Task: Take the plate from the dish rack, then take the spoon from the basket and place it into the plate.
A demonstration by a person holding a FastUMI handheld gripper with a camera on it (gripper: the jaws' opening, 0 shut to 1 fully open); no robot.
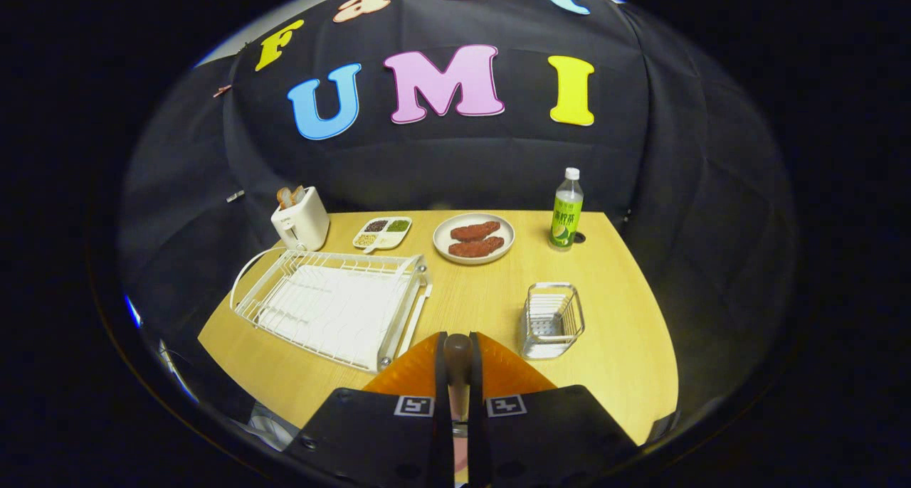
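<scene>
Seemingly my gripper (457,356) is clenched on a dark, rounded spoon (457,351), though that's hard to confirm; an orange plate (498,370) lies beneath, ready to receive it; the basket (551,320) sits at two o'clock, the dish rack (334,304) at ten.

1. The gripper view rode on the gripper (457,360), looking forward along its two near-closed fingers, which gripped a brown handle between them.
2. It looked down from above the near edge of the wooden table (626,346).
3. It faced the booth's black cloth wall (441,168) beyond.
</scene>
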